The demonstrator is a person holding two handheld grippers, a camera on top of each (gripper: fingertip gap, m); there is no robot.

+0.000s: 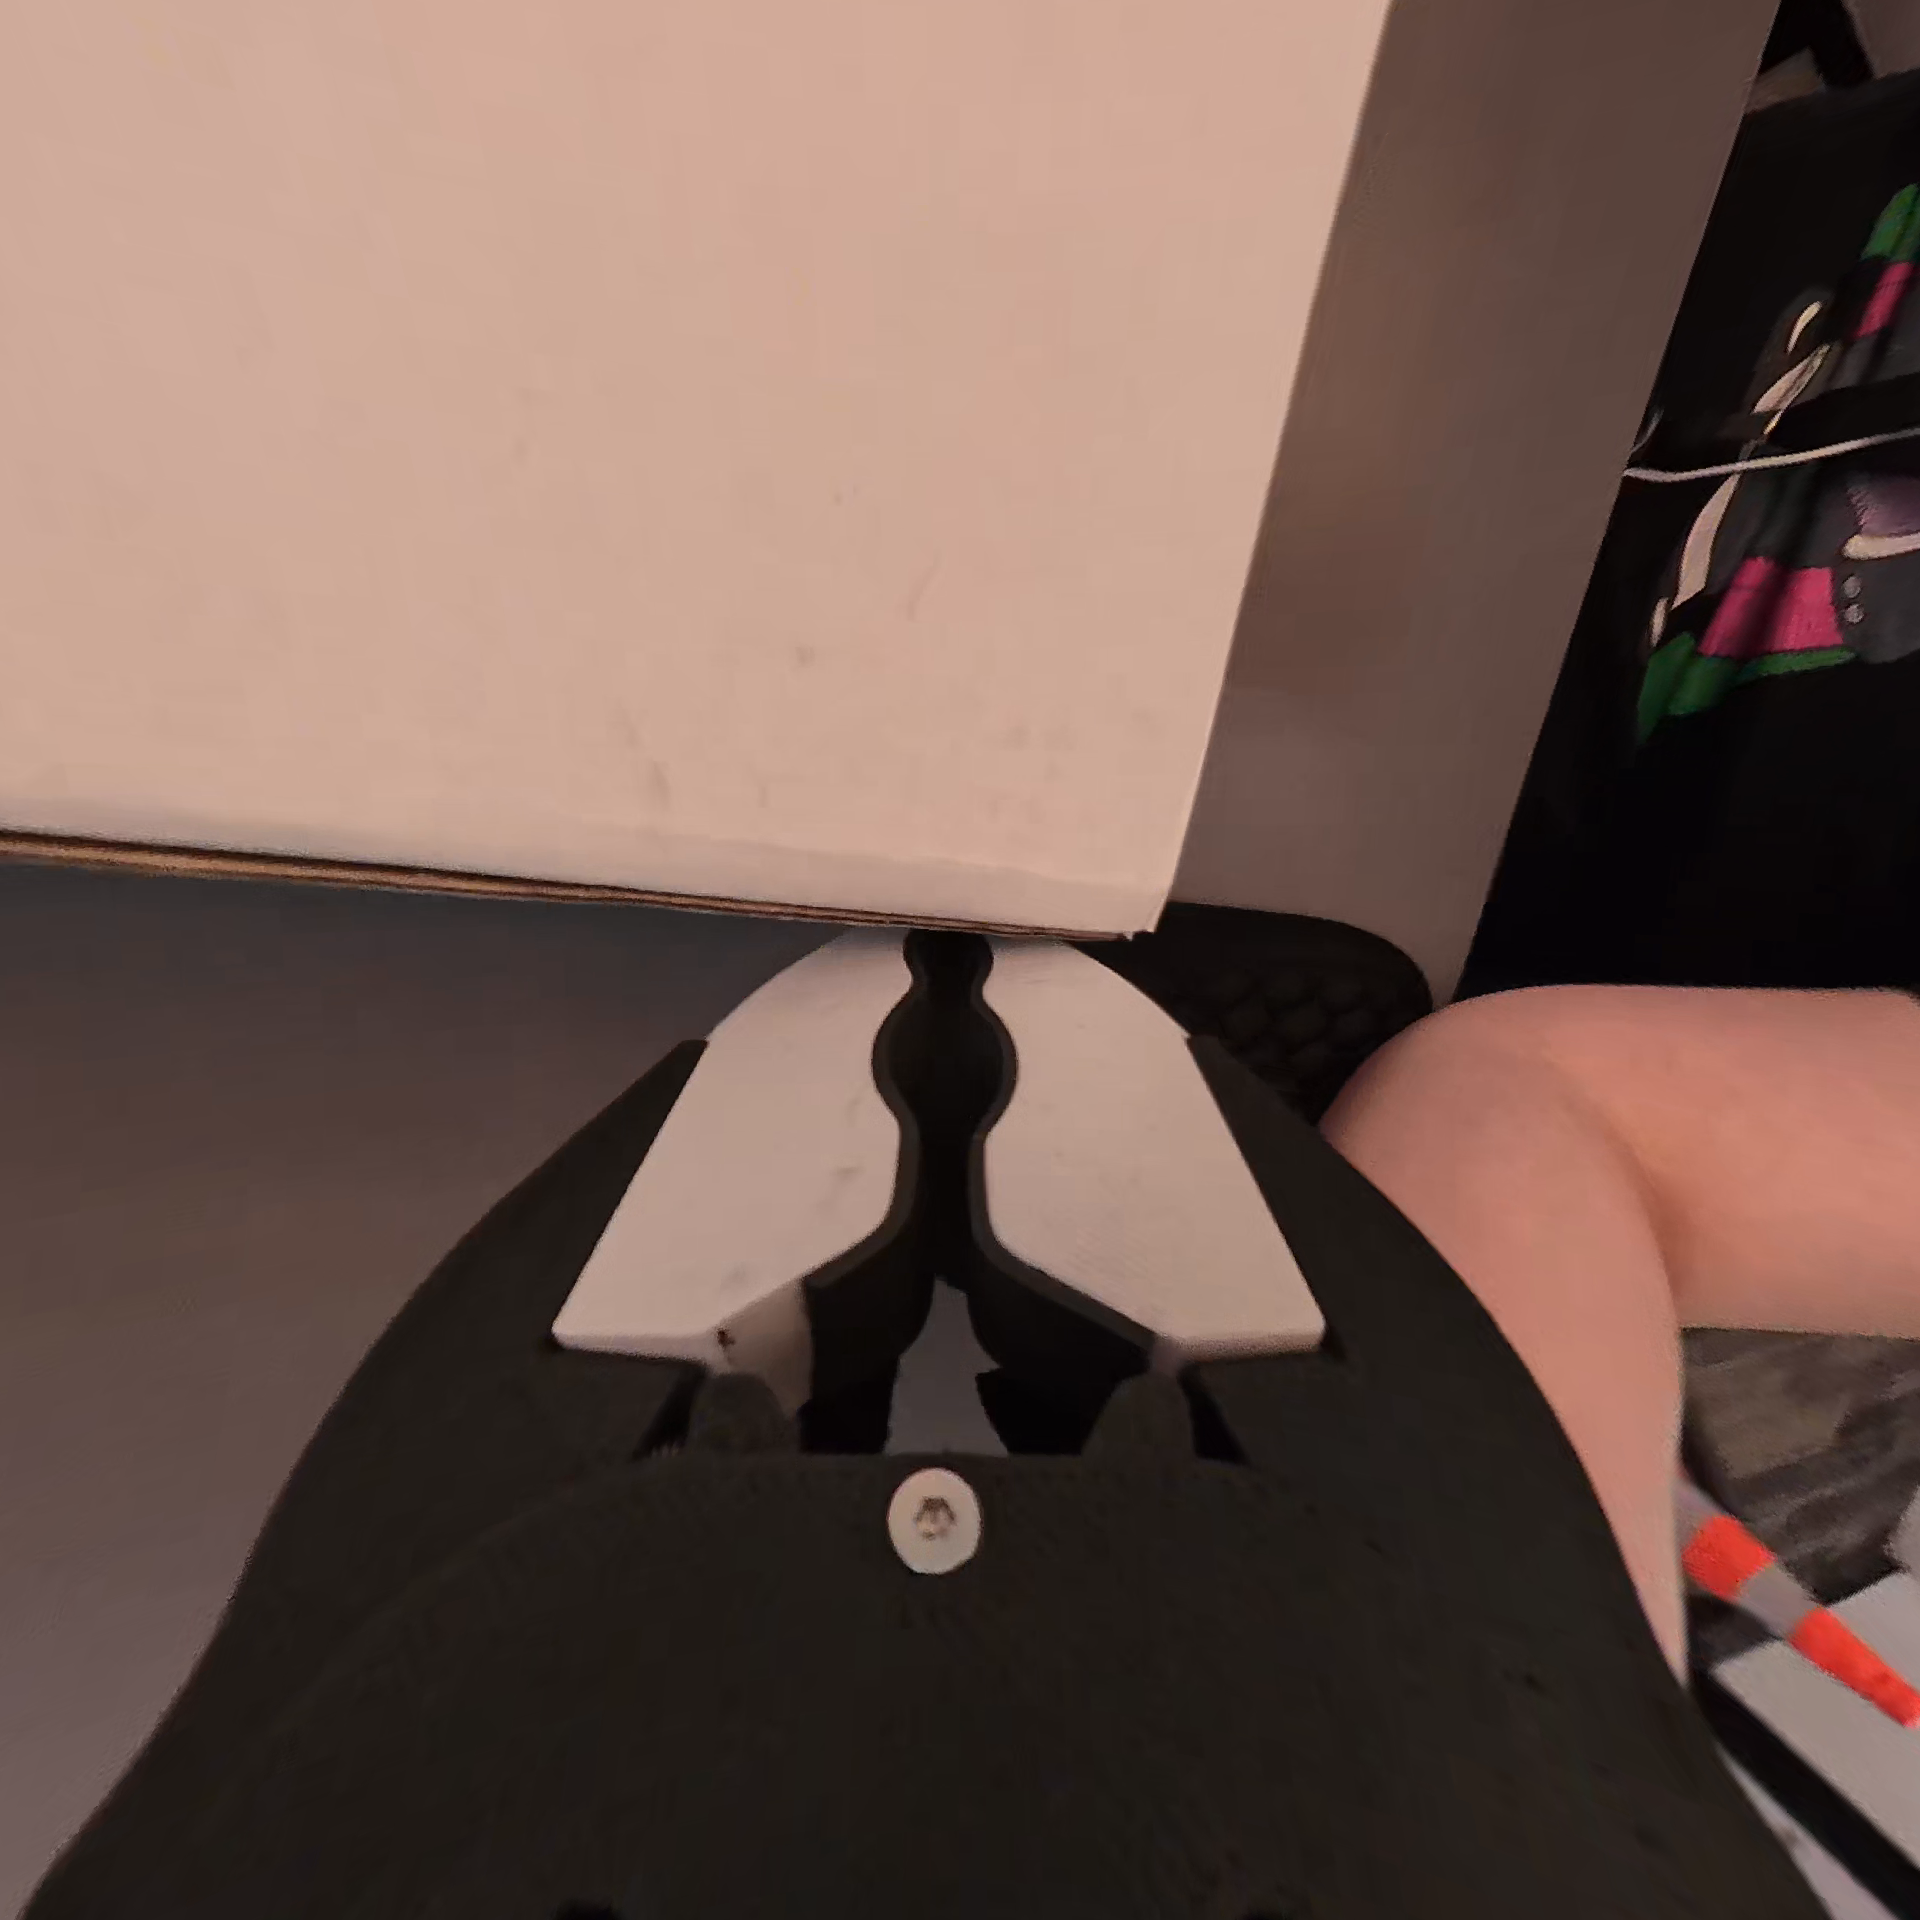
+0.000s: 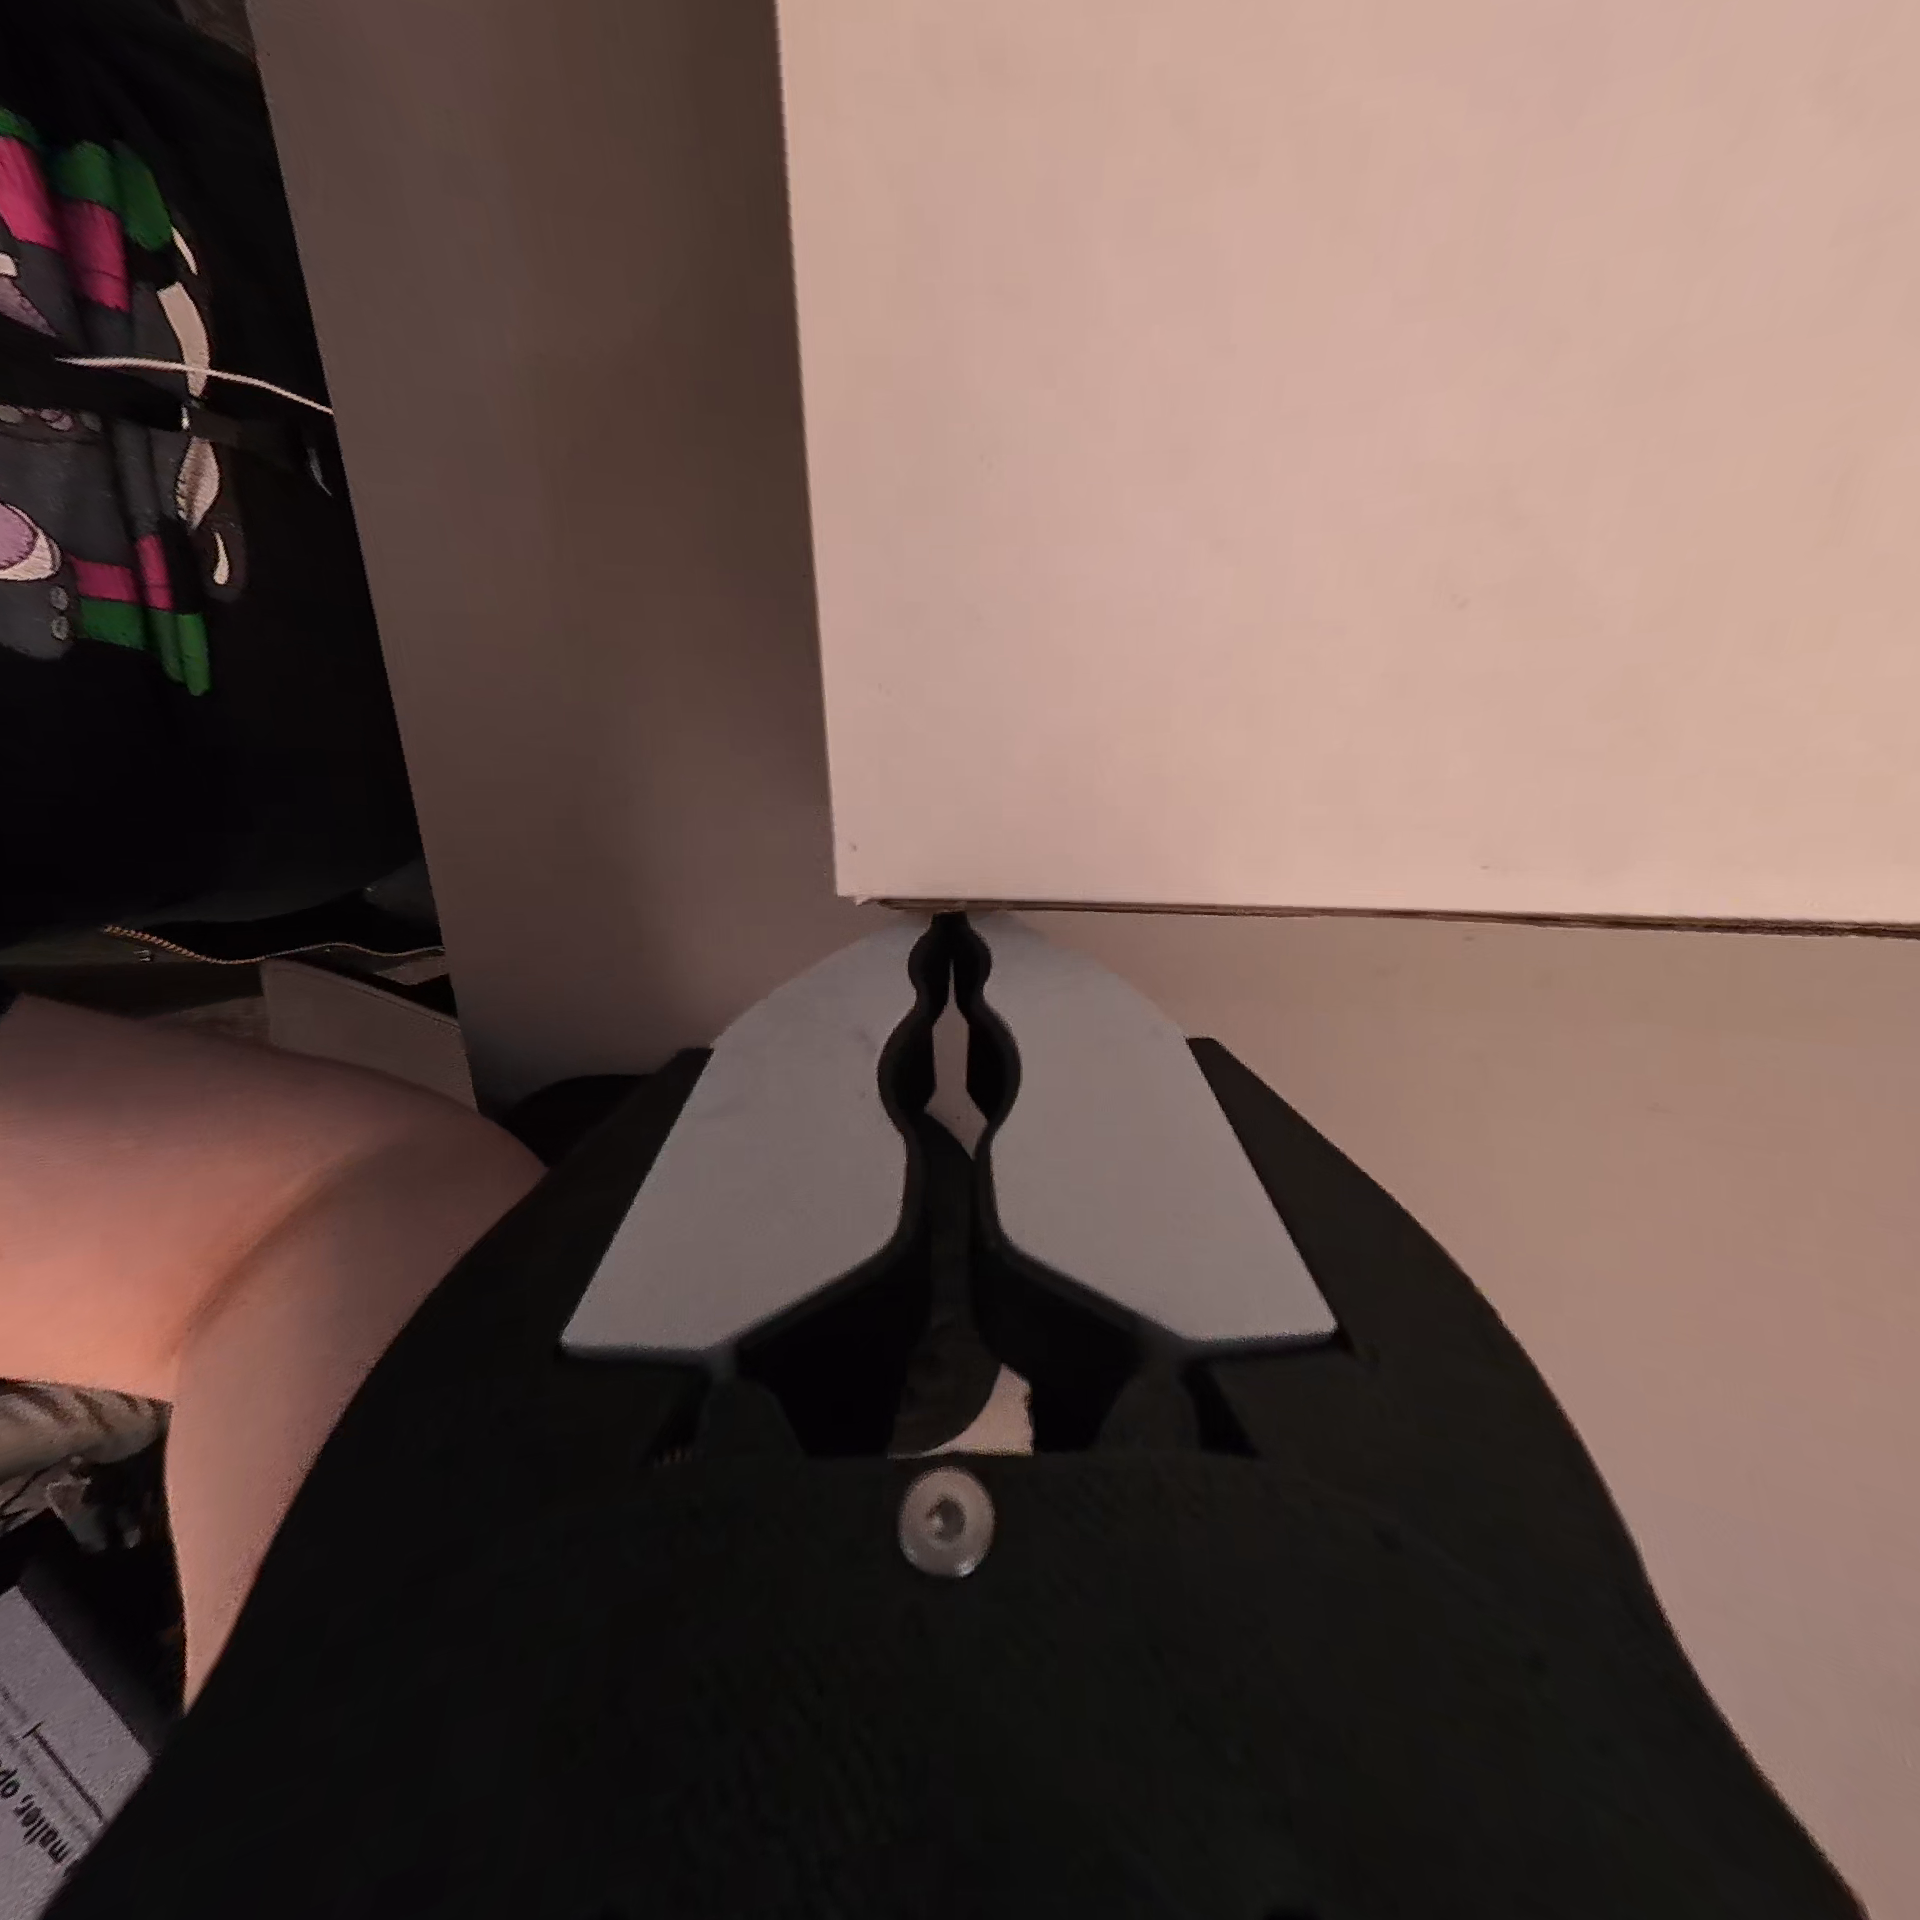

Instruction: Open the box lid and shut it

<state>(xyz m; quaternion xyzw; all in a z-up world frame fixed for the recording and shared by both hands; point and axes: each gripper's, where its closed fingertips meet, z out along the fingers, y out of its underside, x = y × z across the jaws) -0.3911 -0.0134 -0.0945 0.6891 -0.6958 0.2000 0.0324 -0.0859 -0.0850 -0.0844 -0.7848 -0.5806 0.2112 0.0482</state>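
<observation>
Both grippers are right up against the lid here. In the left wrist view, the left gripper (image 1: 948,940), black-bodied with two white fingers (image 1: 790,1143), has its tips drawn together at the lower edge of the pale cream cardboard box lid (image 1: 623,436), close to that panel's right corner. The tips vanish under the edge, so the fingers read as pinched on the cardboard, with only a thin dark slit between them. The lid fills most of the view, its brown corrugated edge running along the bottom, and a side flap (image 1: 1382,582) folds away at the right.

Over in the right wrist view, the right gripper (image 2: 951,930) mirrors it: pale grey-white fingers (image 2: 779,1164) closed to a sliver at the lid (image 2: 1351,436) edge, this time near the left corner. A side wall of the box (image 2: 582,520) stands to the left.

Beyond the box, a person's black garment with pink and green print (image 1: 1787,499) shows, and a bare knee (image 1: 1558,1195) sits beside the left gripper. An orange-and-grey striped strip (image 1: 1787,1600) lies low at the right.
</observation>
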